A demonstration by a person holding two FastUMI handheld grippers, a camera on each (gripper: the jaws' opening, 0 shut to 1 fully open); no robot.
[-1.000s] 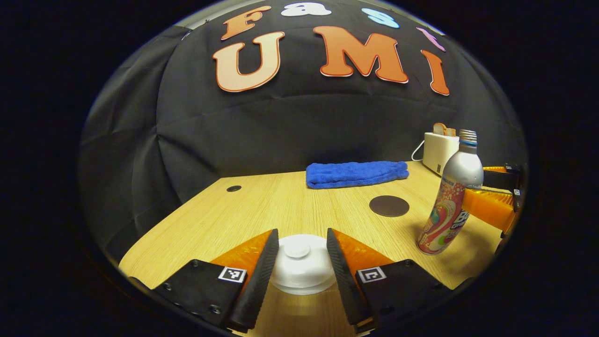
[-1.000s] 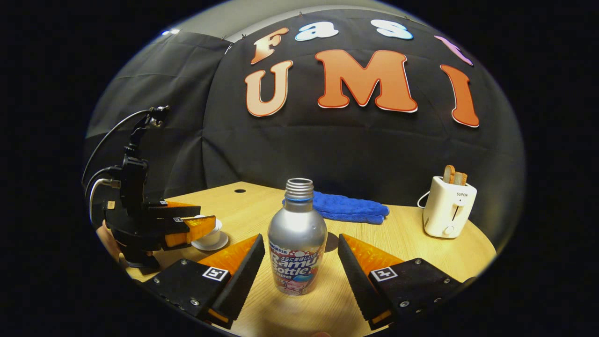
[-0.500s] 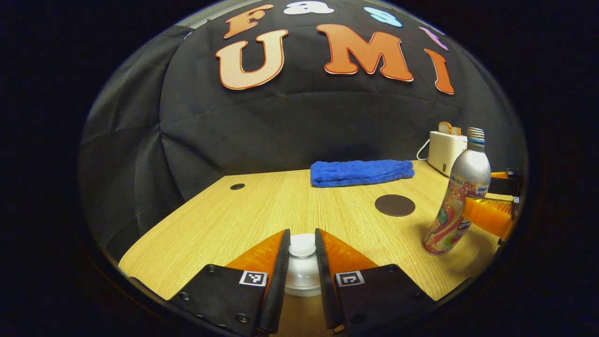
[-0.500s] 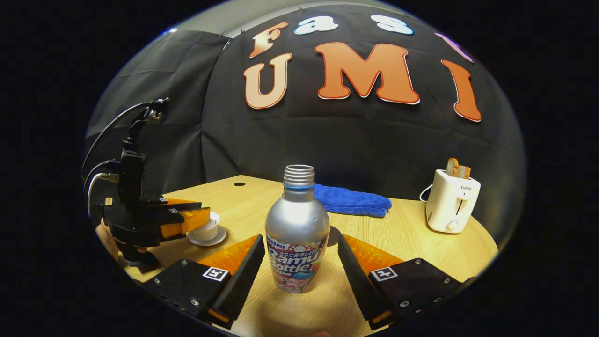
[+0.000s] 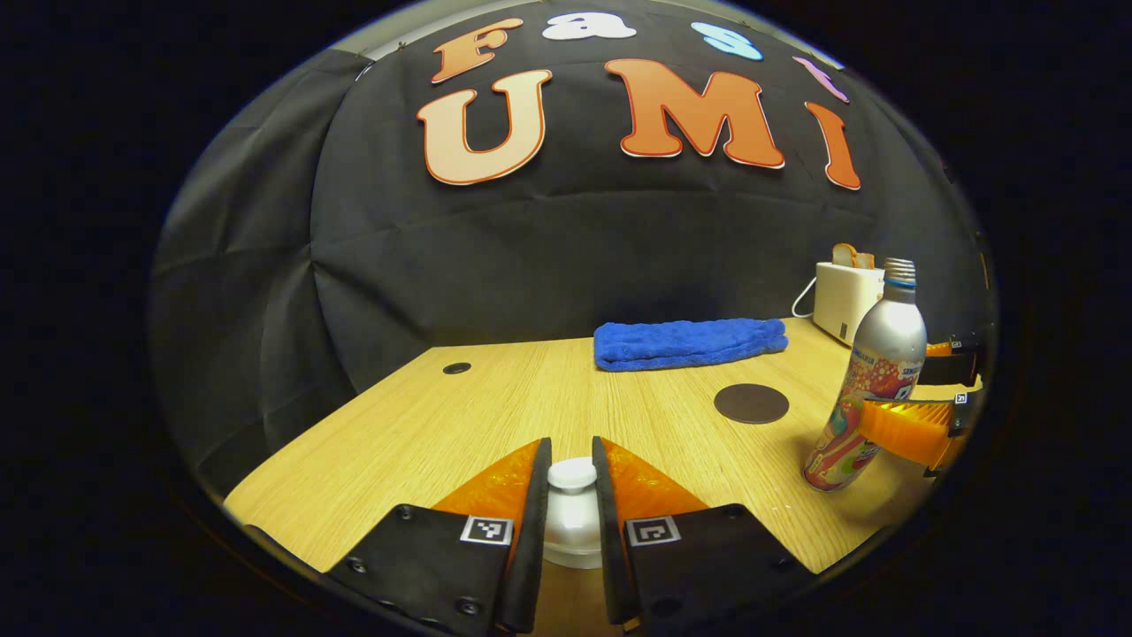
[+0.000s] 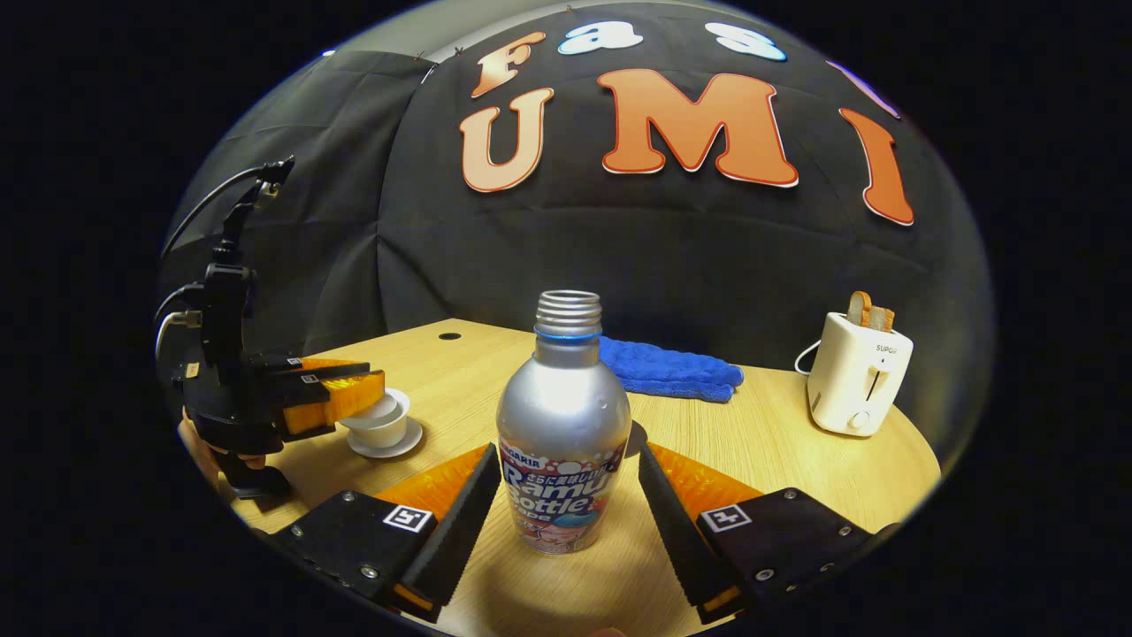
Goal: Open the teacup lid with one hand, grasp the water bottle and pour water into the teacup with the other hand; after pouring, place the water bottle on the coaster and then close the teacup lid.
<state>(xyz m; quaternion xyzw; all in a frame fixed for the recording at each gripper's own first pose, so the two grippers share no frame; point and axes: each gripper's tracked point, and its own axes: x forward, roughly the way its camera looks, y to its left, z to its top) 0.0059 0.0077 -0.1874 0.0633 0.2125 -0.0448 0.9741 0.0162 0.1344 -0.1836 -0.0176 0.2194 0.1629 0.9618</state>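
While the left gripper (image 5: 570,518) pinches the knob of the white lid (image 5: 572,473) at the bottom centre of the left gripper view, both fingers pressing on it, the right gripper view shows that lid tilted above the white cup (image 6: 382,429) on its saucer (image 6: 386,446) at centre left. What the cup holds cannot be told. The right gripper (image 6: 566,513) stands wide, its fingers flanking the uncapped bottle (image 6: 563,425), upright on the table (image 6: 778,442). The coaster (image 5: 751,403) lies bare, right of centre.
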